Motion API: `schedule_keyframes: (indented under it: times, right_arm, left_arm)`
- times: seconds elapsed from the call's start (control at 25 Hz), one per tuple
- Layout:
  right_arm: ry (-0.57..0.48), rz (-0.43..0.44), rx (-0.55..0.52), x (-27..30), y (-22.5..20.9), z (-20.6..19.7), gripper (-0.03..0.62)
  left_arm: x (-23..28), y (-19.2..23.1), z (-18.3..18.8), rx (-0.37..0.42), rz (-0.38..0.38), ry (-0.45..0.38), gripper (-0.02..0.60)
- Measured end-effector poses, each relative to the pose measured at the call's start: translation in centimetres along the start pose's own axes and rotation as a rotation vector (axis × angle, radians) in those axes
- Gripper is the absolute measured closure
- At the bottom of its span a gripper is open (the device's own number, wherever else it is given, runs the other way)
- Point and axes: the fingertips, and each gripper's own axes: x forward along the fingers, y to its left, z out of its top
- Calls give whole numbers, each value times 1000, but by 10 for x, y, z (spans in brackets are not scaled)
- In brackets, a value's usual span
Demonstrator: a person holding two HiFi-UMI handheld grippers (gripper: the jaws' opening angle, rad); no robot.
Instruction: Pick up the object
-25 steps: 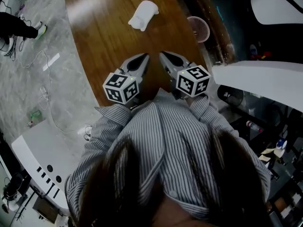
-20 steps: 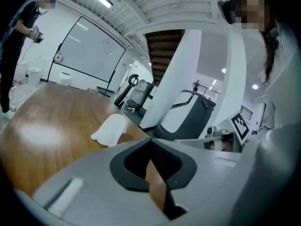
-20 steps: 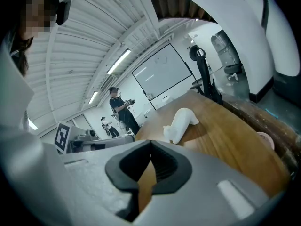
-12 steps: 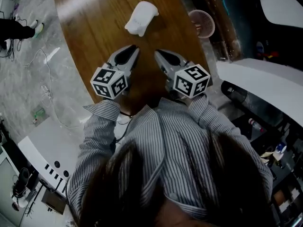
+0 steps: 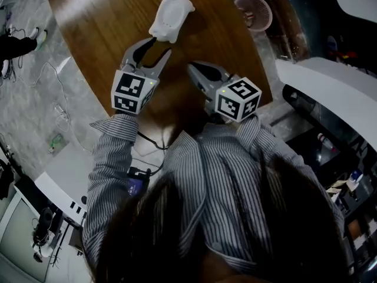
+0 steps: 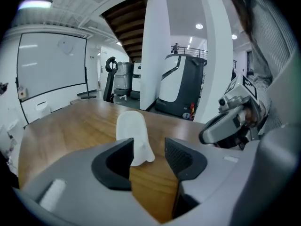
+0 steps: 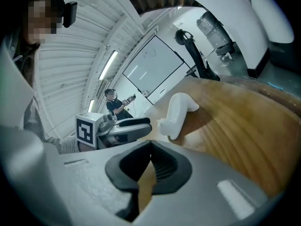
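A white, smooth moulded object [image 5: 171, 16] lies on the brown wooden table [image 5: 94, 22] at the far side. My left gripper [image 5: 155, 45] reaches up to it, its fingertips just short of the object's near end. In the left gripper view the object [image 6: 133, 132] stands just beyond the jaws of the left gripper [image 6: 148, 149]. They are opening, and nothing is pressed between the pads. My right gripper [image 5: 194, 69] hangs back over the table, shut and empty. From the right gripper view [image 7: 150, 147] the object [image 7: 178, 111] lies ahead, with the left gripper [image 7: 123, 129] to its left.
A pink round basket [image 5: 254, 12] stands off the table's far right edge. White machine housings [image 5: 330, 81] lie to the right, grey floor with cables [image 5: 35, 87] to the left. A person [image 7: 114, 103] stands in the distance.
My left gripper has moved forward across the table up to the white object and its jaws have parted. The right gripper has barely moved.
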Motion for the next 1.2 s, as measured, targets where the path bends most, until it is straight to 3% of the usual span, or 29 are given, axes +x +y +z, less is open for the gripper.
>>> schedule_keyframes:
  times: [0.2,0.44,0.68,0.92,1.2]
  right_arm:
    - [-7,-11,21,3,-11,1,592]
    - [-16,-34,38,5,-23,5,592]
    - [-20,-47,66,2,-36,6,592]
    - [-29,-41,92,0,-41,5,592]
    - [-31,-49,101,-5,-44,3,592]
  left_arm:
    - [16,28,-3,-10,77,43,309]
    - [45,32,-19,-63,84,124,252]
    - [66,32,-26,-107,102,155,252]
    - [71,37,-26,-65,141,156,270]
    - [66,38,-29,-120,165,178,281]
